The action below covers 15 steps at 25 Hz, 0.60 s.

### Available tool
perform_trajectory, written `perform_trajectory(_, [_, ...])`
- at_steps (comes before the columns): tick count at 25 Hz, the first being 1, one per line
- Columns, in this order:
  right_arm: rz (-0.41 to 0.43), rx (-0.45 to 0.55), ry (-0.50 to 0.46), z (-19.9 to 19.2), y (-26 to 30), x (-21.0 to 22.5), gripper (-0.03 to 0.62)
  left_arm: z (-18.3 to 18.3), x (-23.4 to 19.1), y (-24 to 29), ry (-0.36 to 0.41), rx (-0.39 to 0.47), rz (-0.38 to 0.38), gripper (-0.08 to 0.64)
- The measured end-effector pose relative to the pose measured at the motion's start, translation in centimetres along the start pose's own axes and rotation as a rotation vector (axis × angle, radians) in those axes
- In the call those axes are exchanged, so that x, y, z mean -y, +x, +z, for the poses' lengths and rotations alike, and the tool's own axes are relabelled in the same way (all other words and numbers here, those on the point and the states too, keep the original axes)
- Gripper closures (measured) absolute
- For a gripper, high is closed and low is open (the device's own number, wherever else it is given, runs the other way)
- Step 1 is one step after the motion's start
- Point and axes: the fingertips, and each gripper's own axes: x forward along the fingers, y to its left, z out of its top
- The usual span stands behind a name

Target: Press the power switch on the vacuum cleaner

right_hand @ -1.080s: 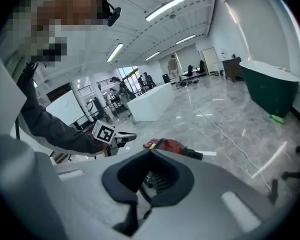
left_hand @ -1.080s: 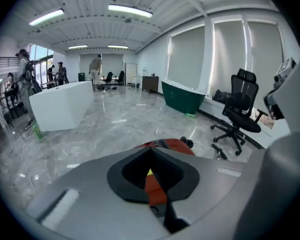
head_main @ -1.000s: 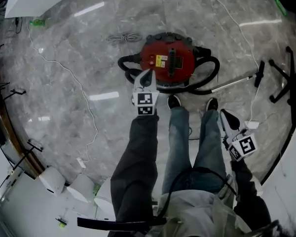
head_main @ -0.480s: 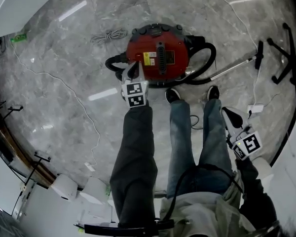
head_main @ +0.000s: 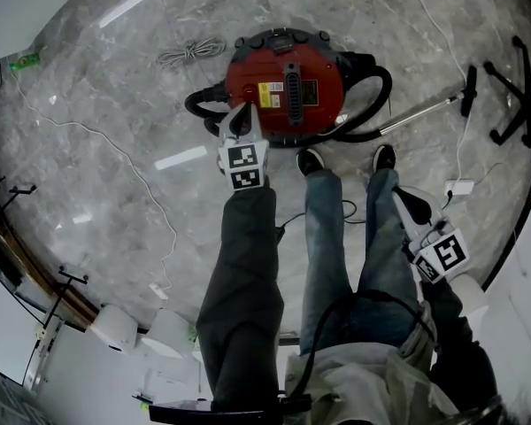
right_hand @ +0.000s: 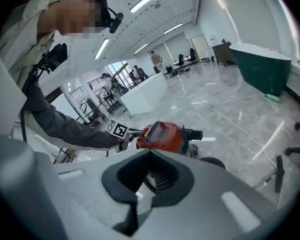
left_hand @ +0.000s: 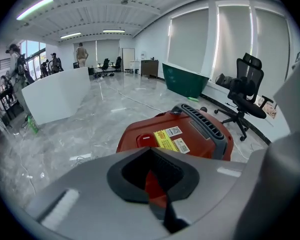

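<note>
The red vacuum cleaner stands on the marble floor in front of the person's feet, its black handle on top. My left gripper hovers at its near left edge, jaws shut and empty. In the left gripper view the left gripper points at the red body, where a red switch sits beside yellow labels. My right gripper hangs by the right leg, away from the vacuum, shut on nothing. In the right gripper view the right gripper faces the vacuum cleaner.
A black hose loops round the vacuum's right side and joins a metal wand. A coiled cable lies at the back left. A white cord runs across the floor. An office chair base stands at the right.
The head camera has shifted, so the vacuum sits a little higher in view. My left gripper stays by the vacuum's near left edge. The right gripper has hardly moved.
</note>
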Motion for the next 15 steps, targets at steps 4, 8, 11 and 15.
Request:
perform_trajectory(4, [0.006, -0.005, 0.001, -0.2, 0.4, -0.2, 0.592, 1.4, 0.1, 0.1, 0.034, 0.051, 0.012, 0.56])
perform_trajectory(8, [-0.004, -0.026, -0.015, -0.7, 1.0, 0.1, 0.592, 2.5, 0.1, 0.5, 0.041, 0.08, 0.023, 0.56])
perform_trajectory(11, [0.004, -0.022, -0.013, -0.5, 1.8, 0.0, 0.592, 3.2, 0.0, 0.5, 0.057, 0.09, 0.017, 0.56])
perform_trajectory(15, [0.017, -0.019, -0.007, -0.7, 2.4, 0.0, 0.592, 3.7, -1.1, 0.6, 0.072, 0.094, 0.026, 0.56])
